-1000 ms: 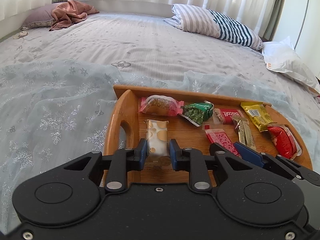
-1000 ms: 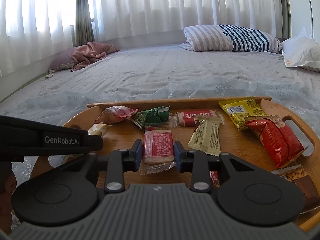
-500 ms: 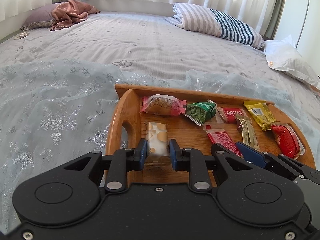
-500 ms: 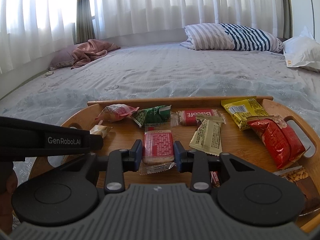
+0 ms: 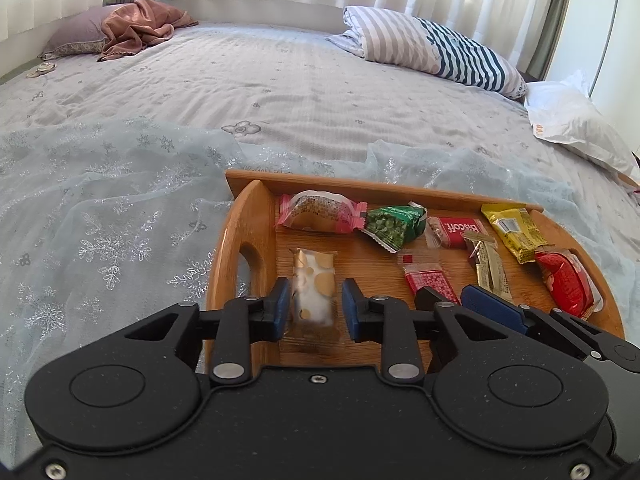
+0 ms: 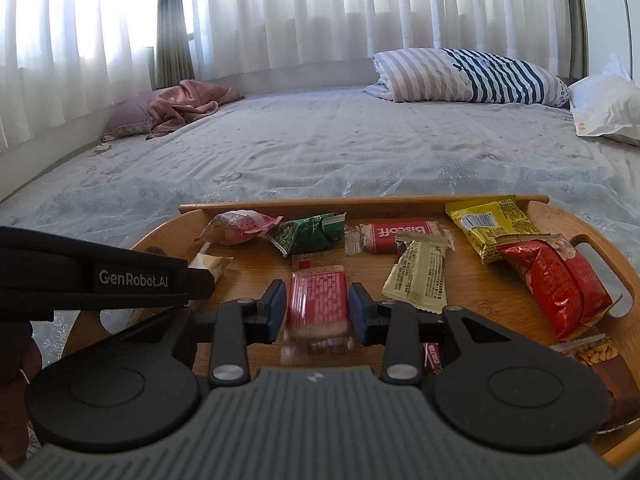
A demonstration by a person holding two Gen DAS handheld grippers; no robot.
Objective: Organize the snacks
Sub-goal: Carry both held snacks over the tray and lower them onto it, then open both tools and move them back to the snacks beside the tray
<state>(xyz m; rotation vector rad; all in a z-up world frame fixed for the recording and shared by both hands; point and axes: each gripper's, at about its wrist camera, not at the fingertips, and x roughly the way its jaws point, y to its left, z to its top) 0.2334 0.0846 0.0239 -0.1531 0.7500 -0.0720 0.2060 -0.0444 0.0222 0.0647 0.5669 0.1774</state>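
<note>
Releasing is what both hands have just done: each pair of tongs has been opening, and a gap now shows on either side of the snack between its pads. Starting at the 9 o'clock end of the wooden tray (image 5: pixel 248 232) on the bed (image 5: pixel 280 92), the left tongs (image 5: pixel 314 310) stand parted around the white gold-dotted bar (image 5: pixel 314 292), which lies on the tray floor by the left handle, no longer pinched. Toward the middle, the right tongs (image 6: pixel 317 308) stand parted around the red clear-wrapped wafer (image 6: pixel 318 300); its near end is blurred, so it looks to be dropping or settling. Along the 12 o'clock rim sit the pink pack (image 5: pixel 320 212), green pack (image 5: pixel 394 222), Biscoff (image 5: pixel 456 232) and yellow pack (image 5: pixel 514 228), with the red pouch (image 5: pixel 566 282) at 3 o'clock. Both pieces seem placed in a second row; the next move is likely to back off and fetch another snack
</note>
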